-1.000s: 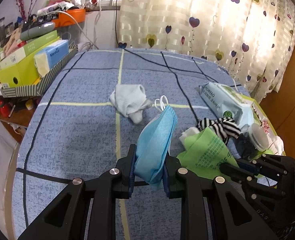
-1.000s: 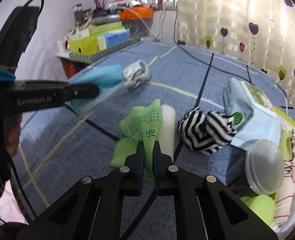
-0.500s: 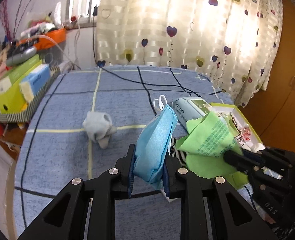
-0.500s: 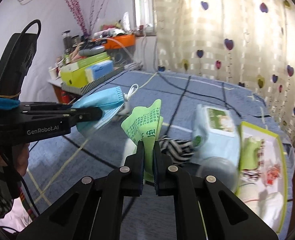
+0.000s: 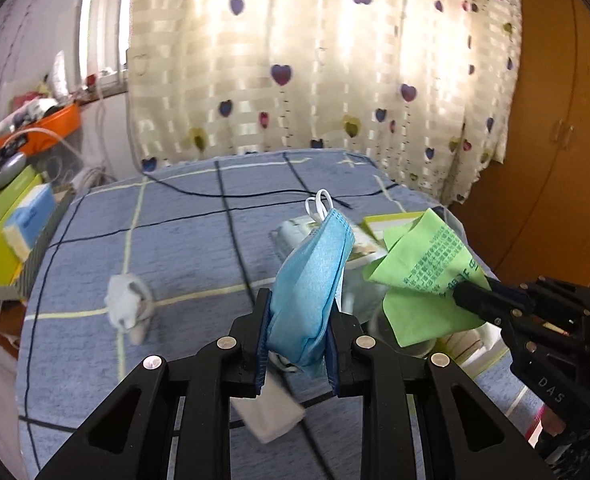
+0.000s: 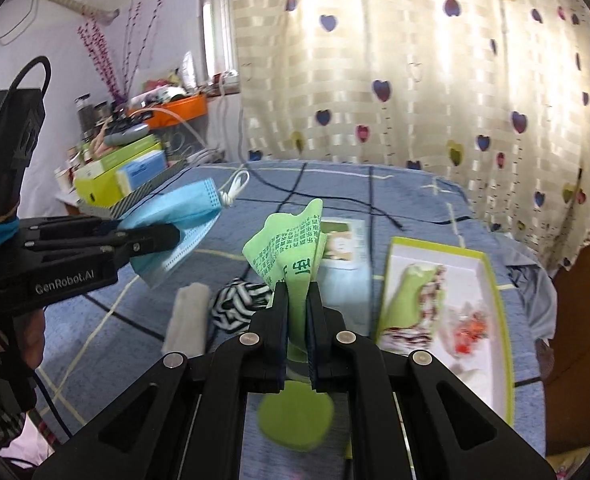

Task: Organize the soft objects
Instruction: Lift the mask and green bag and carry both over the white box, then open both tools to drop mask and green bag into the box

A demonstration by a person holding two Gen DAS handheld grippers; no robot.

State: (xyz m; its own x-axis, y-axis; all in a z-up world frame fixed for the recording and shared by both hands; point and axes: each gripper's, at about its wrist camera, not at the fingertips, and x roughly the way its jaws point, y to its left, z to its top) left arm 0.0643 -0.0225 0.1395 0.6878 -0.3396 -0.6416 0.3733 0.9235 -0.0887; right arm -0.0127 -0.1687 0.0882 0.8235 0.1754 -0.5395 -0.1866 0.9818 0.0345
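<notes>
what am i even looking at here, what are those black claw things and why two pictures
Those are two hand-held grippers, each with a camera looking along its fingers, so you get one picture per hand. The left gripper is shut on a blue face mask; the right gripper is shut on a green printed cloth. Below is a bed with a blue checked cover. On it lie a grey sock, a striped black-and-white cloth, a wipes pack and a green-rimmed box already holding soft items.

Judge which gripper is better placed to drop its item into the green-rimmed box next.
Right, probably. The right gripper, shut on the green cloth, sits beside the box; the left gripper with the blue mask is farther away.
</notes>
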